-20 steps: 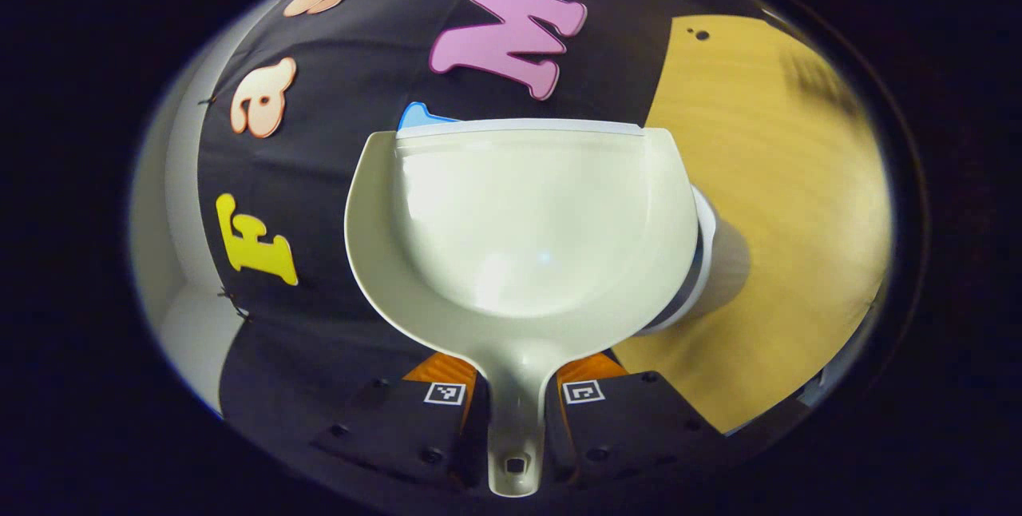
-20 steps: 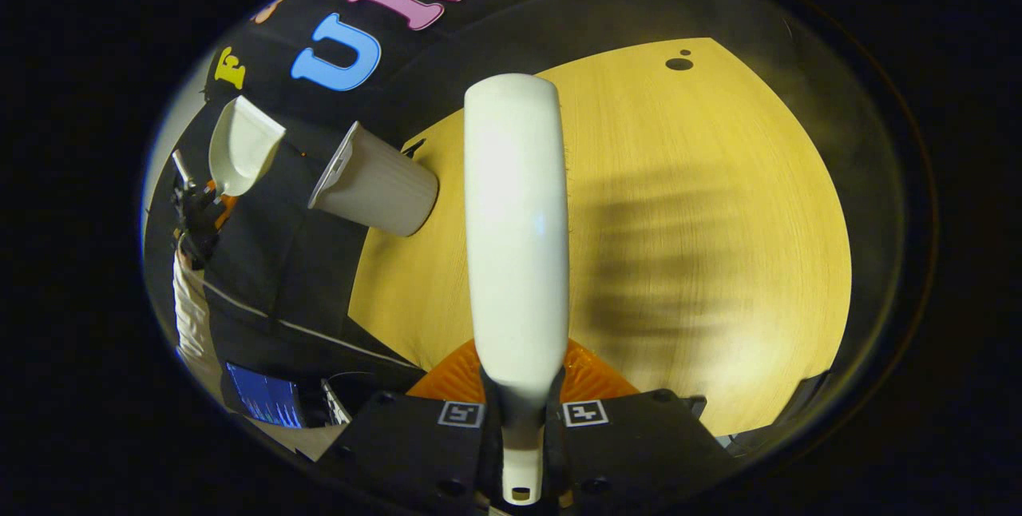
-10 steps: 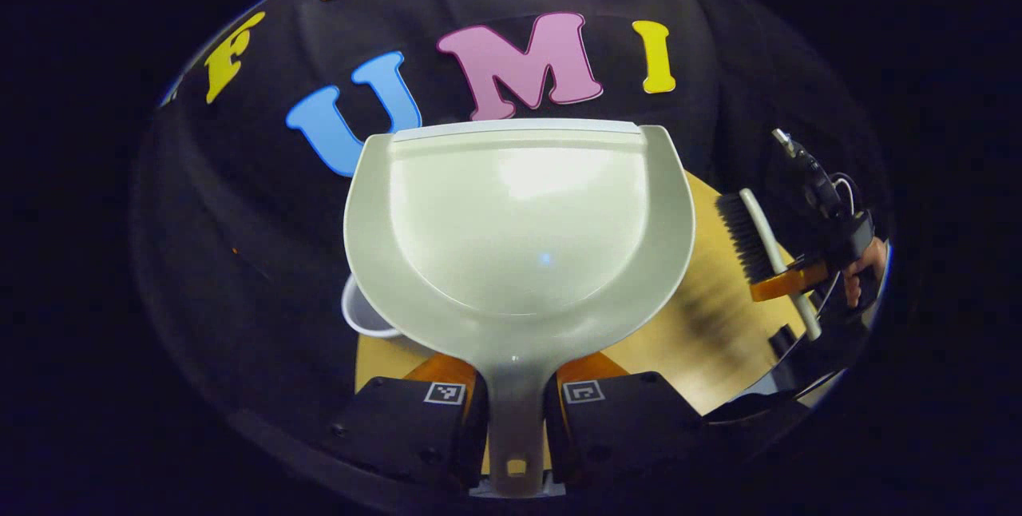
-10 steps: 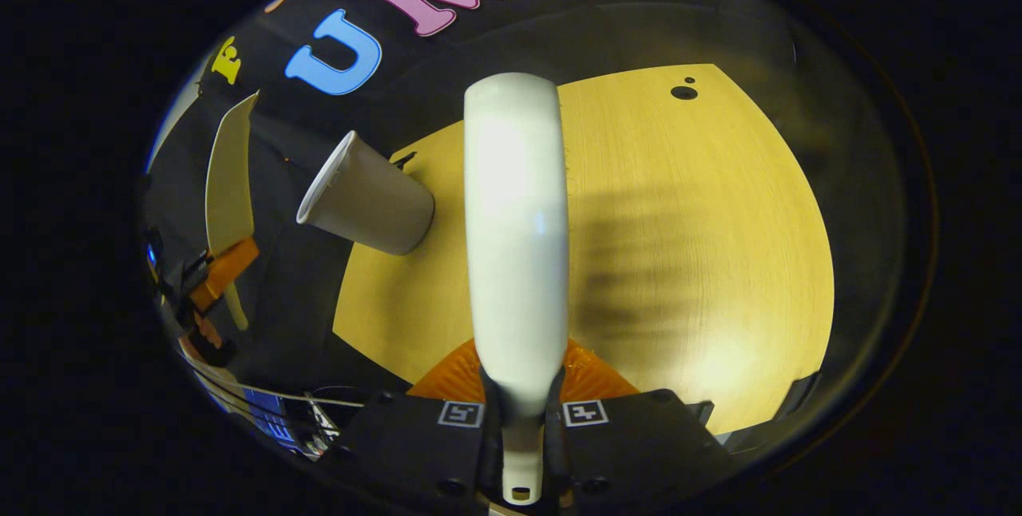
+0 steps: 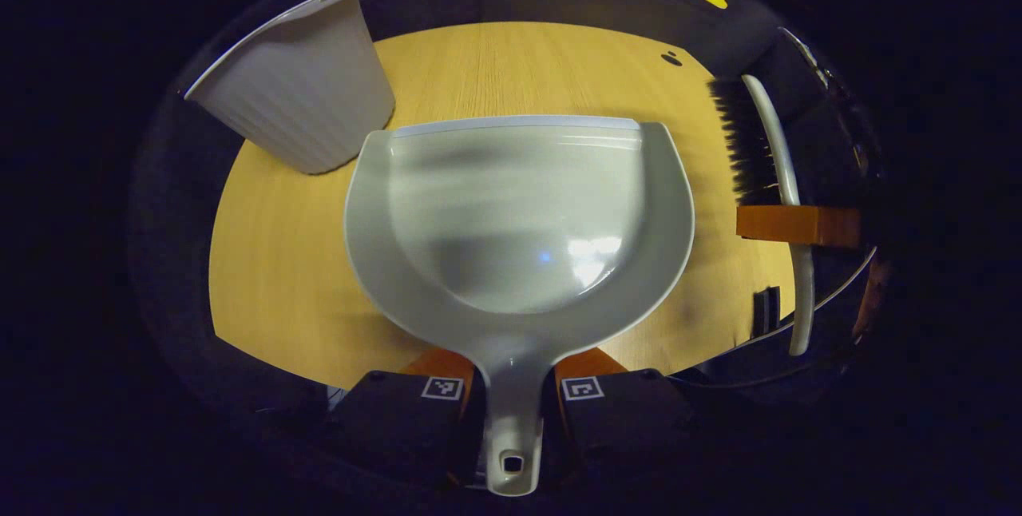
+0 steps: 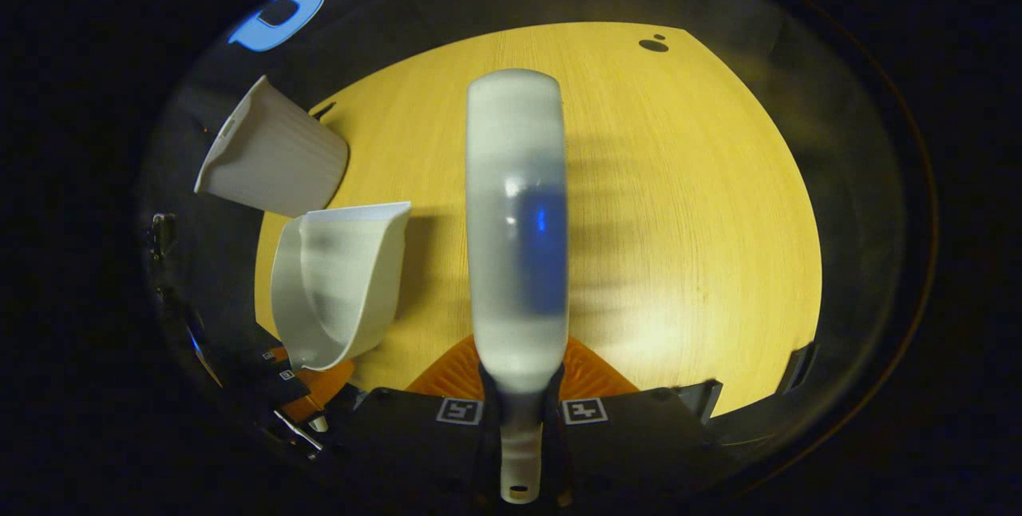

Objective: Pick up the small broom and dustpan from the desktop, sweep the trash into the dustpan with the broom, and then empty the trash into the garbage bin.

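Note:
A pale dustpan point(image 5: 519, 212) lies level over the wooden table point(image 5: 519, 61), its pan bare inside. My left gripper point(image 5: 515, 376) is shut on its handle. To its right hangs the small broom point(image 5: 773, 148), bristles facing the dustpan, clamped by the right gripper's fingers point(image 5: 798, 226). In the right gripper view the broom's white back point(image 6: 517, 220) runs straight ahead, with my right gripper point(image 6: 520, 392) shut on its handle. The dustpan point(image 6: 339, 284) sits low at the left, held by the left gripper point(image 6: 299, 388). The ribbed white garbage bin point(image 5: 303, 93) stands at the table's far left corner.
The bin point(image 6: 271, 152) stands just beyond the dustpan's lip in the right gripper view. A small dark hole point(image 6: 653, 45) marks the table's far right. Bare wood point(image 6: 687, 204) stretches to the right of the broom. The table's edges drop into dark cloth all round.
The left gripper swung from facing the wall down over the table, bringing the dustpan low beside the broom. The right gripper tilted slightly downward, still holding the broom.

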Demonstrator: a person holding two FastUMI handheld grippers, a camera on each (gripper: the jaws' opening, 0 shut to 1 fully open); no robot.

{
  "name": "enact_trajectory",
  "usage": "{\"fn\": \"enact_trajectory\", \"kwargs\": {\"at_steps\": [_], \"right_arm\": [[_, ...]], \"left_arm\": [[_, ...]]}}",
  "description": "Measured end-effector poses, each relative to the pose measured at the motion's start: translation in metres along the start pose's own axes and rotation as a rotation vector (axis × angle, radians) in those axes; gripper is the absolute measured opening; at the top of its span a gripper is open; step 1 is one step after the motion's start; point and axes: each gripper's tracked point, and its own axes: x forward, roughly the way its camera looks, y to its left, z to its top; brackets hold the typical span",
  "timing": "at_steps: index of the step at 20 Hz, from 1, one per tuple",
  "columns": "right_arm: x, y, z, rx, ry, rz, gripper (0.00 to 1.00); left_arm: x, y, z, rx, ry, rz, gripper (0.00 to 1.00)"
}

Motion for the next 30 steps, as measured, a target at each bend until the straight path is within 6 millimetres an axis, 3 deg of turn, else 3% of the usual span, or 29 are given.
{"fn": "enact_trajectory", "kwargs": {"at_steps": [4, 7, 15, 16, 17, 21, 22, 23, 24, 25, 26, 28, 29, 30], "right_arm": [[0.03, 0.0, -0.031, 0.022, 0.103, -0.061, 0.22], [0.044, -0.004, -0.046, 0.009, 0.139, -0.102, 0.22], [0.063, -0.01, -0.051, 0.009, 0.203, -0.152, 0.23], [0.064, -0.009, -0.053, 0.01, 0.216, -0.151, 0.15], [0.064, -0.008, -0.053, 0.013, 0.223, -0.151, 0.23], [0.065, -0.009, -0.053, 0.001, 0.254, -0.157, 0.31], [0.063, -0.009, -0.052, -0.001, 0.259, -0.162, 0.31], [0.063, -0.01, -0.052, -0.002, 0.262, -0.168, 0.24], [0.063, -0.01, -0.052, -0.005, 0.265, -0.171, 0.43], [0.063, -0.011, -0.052, -0.012, 0.266, -0.171, 0.43], [0.064, -0.008, -0.055, -0.012, 0.271, -0.166, 0.37], [0.064, -0.005, -0.063, -0.013, 0.299, -0.158, 0.58], [0.063, -0.008, -0.063, -0.036, 0.297, -0.17, 0.79], [0.063, -0.009, -0.064, -0.046, 0.293, -0.167, 1.0]], "left_arm": [[-0.019, 0.007, 0.022, -0.039, 0.0, 0.016, 0.29], [-0.015, 0.005, 0.023, -0.024, 0.009, 0.044, 0.29], [-0.014, 0.005, 0.015, 0.003, 0.114, 0.06, 0.29], [-0.012, 0.004, 0.016, 0.011, 0.113, 0.061, 0.28], [-0.01, 0.002, 0.014, 0.0, 0.121, 0.051, 0.29], [-0.011, -0.006, 0.012, -0.026, 0.139, -0.001, 0.3], [-0.011, -0.007, 0.012, -0.026, 0.143, 0.003, 0.31], [-0.012, -0.008, 0.011, -0.028, 0.15, -0.002, 0.31], [-0.013, -0.012, 0.012, -0.027, 0.158, -0.006, 0.33], [-0.011, -0.015, 0.01, -0.023, 0.161, -0.005, 0.49], [-0.01, -0.016, 0.01, -0.019, 0.164, -0.003, 0.57], [-0.013, -0.019, 0.012, -0.01, 0.169, 0.005, 0.69], [-0.011, -0.013, 0.013, 0.004, 0.148, 0.038, 0.88], [-0.01, -0.009, 0.014, 0.017, 0.131, 0.055, 0.86]]}}
